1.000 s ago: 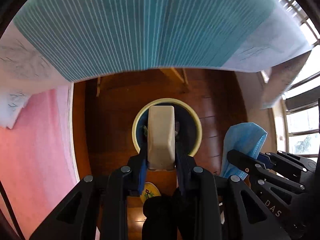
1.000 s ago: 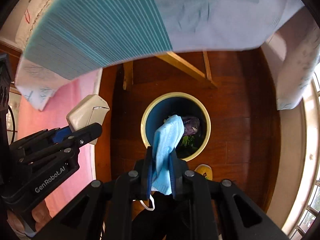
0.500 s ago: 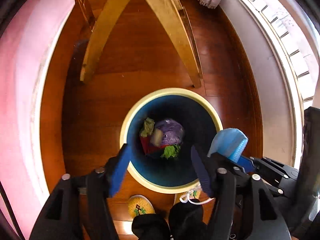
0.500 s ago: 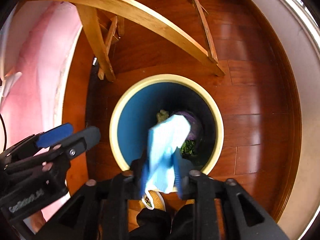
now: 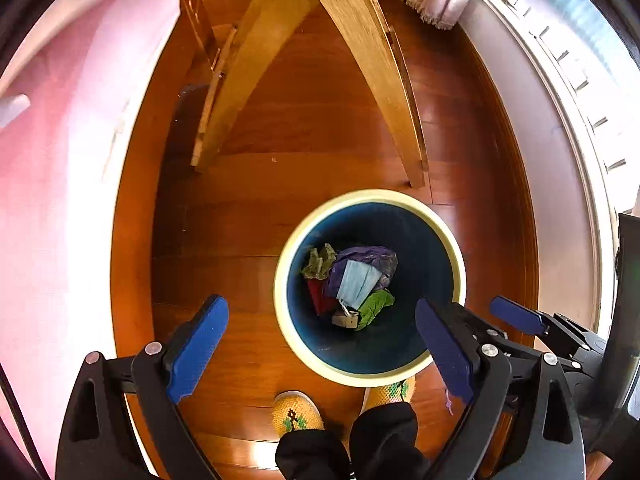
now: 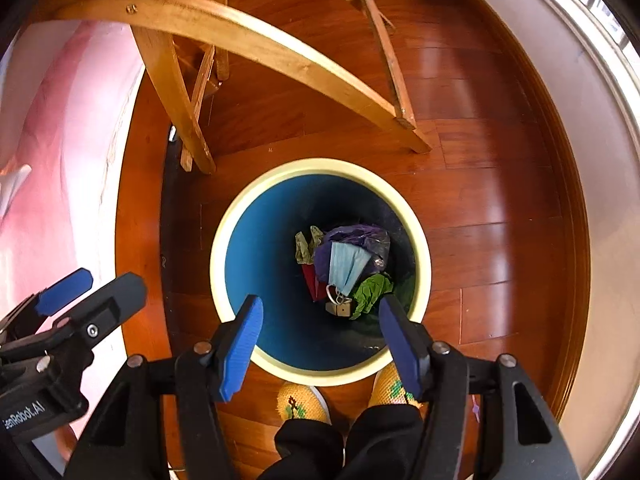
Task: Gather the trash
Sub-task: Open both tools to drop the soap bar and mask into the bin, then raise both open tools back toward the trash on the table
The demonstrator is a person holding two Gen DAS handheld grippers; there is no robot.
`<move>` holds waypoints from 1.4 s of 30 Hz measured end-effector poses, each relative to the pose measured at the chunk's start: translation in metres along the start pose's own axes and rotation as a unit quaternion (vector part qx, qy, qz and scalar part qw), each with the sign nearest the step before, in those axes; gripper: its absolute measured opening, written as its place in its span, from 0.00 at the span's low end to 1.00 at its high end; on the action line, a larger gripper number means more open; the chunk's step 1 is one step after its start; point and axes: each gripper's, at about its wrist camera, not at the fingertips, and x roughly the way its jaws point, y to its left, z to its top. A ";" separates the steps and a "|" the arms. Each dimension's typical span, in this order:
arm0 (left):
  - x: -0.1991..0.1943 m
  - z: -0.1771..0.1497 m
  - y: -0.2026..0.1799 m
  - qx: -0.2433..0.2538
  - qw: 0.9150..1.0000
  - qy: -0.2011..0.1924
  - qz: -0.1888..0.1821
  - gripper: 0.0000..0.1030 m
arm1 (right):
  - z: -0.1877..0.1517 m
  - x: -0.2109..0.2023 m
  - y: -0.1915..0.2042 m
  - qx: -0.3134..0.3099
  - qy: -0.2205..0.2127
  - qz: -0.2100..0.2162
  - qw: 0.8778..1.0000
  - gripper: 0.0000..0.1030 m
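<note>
A round bin with a cream rim (image 5: pixel 454 256) (image 6: pixel 224 224) and blue inside stands on the wooden floor. In it lie a light blue face mask (image 5: pixel 357 282) (image 6: pixel 345 266), a small beige block (image 5: pixel 345 321) (image 6: pixel 340 309), purple plastic (image 5: pixel 376 255) and green scraps (image 5: pixel 376 304). My left gripper (image 5: pixel 322 330) is open and empty above the bin's near left rim. My right gripper (image 6: pixel 320 328) is open and empty above the bin's near edge. The right gripper also shows in the left wrist view (image 5: pixel 516 316), and the left gripper shows in the right wrist view (image 6: pixel 80 292).
Curved wooden chair legs (image 5: pixel 376 60) (image 6: pixel 256 40) stand just beyond the bin. A pink cloth (image 5: pixel 60 160) hangs at the left. A white wall base and window (image 5: pixel 568 120) run along the right. The person's yellow slippers (image 5: pixel 296 412) (image 6: pixel 300 404) are under the grippers.
Both grippers dropped toward the bin and opened. The beige block left the left gripper and the blue mask left the right gripper; both now lie in the bin.
</note>
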 end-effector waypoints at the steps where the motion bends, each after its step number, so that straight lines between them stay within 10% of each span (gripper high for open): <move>1: -0.005 0.000 0.001 -0.001 1.000 -0.002 0.001 0.91 | 0.000 -0.005 0.001 0.003 -0.002 0.001 1.000 0.59; 23: -0.217 0.010 0.014 0.002 0.997 -0.078 -0.010 0.91 | -0.006 -0.209 0.067 -0.009 -0.086 0.012 0.996 0.59; 42: -0.466 0.029 0.014 -0.009 0.964 -0.263 -0.040 0.91 | 0.004 -0.429 0.108 -0.085 -0.245 0.037 0.965 0.59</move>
